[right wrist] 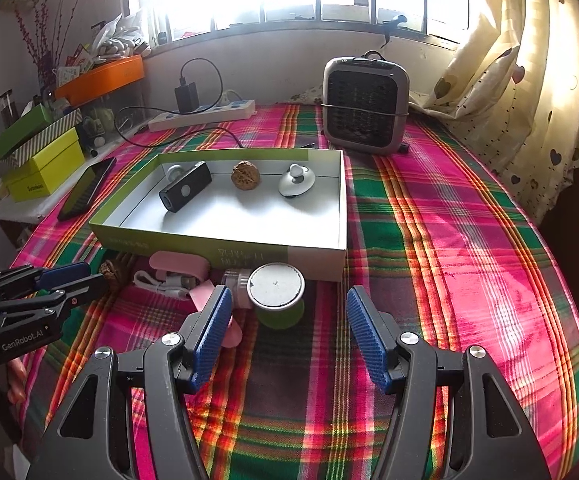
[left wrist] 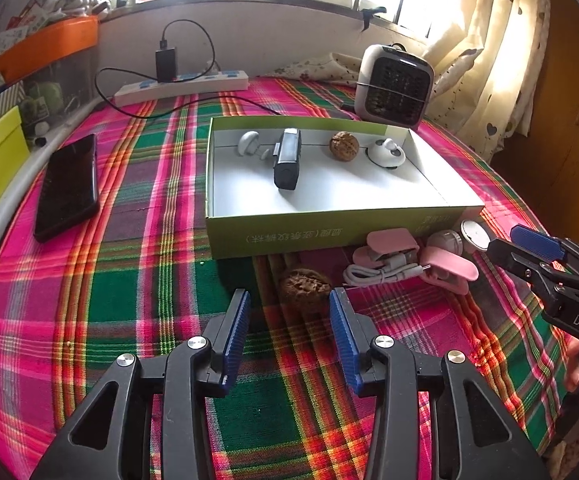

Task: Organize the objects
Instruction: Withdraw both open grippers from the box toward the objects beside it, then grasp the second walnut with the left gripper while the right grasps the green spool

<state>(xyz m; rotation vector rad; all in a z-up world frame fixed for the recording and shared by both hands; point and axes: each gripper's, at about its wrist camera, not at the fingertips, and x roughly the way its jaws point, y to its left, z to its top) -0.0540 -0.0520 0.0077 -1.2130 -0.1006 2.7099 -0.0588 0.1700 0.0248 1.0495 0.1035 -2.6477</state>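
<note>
Both wrist cameras sit low and close over the plaid cloth, facing the window along spread fingers, the left ahead of a walnut (left wrist: 304, 285), the right ahead of a green-based jar (right wrist: 278, 293), sharing the open box (left wrist: 329, 227) beyond.

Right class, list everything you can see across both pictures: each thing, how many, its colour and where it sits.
box: 1, green, white inside, mid-table
walnuts: 2, brown; one in box, one before box
black device: 1, in box
white gadgets: 2, in box
pink clips: 2, before box
cable: 1, white, between clips
green tub: 1, white lid, before box
phone: 1, black, left of box
heater: 1, grey, behind box
power strip: 1, white, rear
left gripper: open, before walnut
right gripper: open, around tub
</note>
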